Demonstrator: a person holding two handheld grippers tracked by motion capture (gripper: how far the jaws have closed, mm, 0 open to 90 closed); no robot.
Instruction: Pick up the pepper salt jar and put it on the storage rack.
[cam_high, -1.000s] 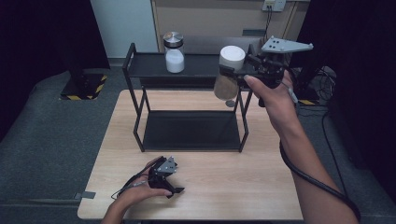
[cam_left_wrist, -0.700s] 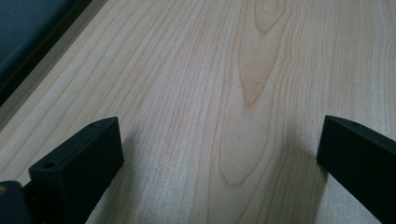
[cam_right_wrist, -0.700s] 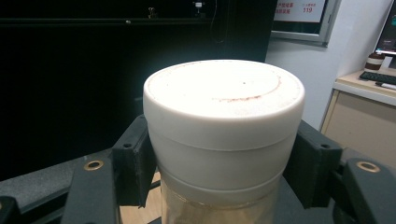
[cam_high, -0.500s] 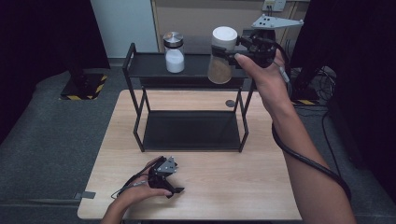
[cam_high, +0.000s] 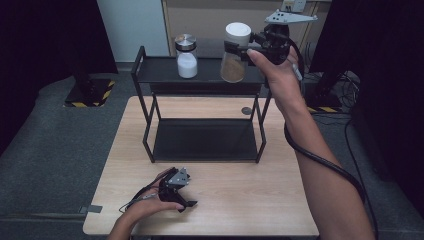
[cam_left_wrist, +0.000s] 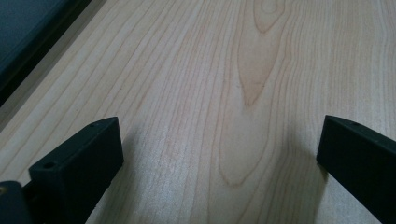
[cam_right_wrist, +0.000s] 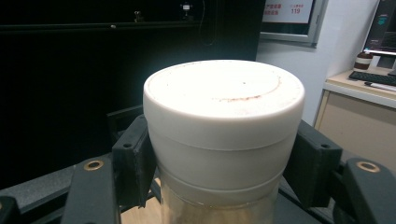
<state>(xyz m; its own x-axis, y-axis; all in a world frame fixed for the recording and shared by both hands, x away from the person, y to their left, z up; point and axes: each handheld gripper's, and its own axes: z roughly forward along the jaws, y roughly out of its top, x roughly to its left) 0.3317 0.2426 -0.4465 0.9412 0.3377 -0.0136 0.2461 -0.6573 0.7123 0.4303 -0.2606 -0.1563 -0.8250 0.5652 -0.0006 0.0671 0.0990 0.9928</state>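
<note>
My right gripper (cam_high: 240, 46) is shut on a jar with a white lid and brown contents (cam_high: 233, 70). It holds the jar upright at the right part of the black rack's top shelf (cam_high: 160, 72). Whether the jar's base touches the shelf I cannot tell. In the right gripper view the white lid (cam_right_wrist: 224, 116) sits clamped between both jaws. A second jar (cam_high: 187, 59), with a silver lid and white contents, stands on the same shelf to the left. My left gripper (cam_high: 180, 196) rests on the table near the front edge, open, over bare wood (cam_left_wrist: 219, 140).
The two-tier black rack has a dark lower shelf (cam_high: 202, 140) with nothing on it. It stands at the back of a wooden table (cam_high: 250, 200). A small dark round thing (cam_high: 246, 111) lies on the table behind the rack's right legs. Grey floor surrounds the table.
My right gripper has carried the brown jar up and slightly left, from beside the rack's right post to the level of the top shelf. The left gripper has not moved.
</note>
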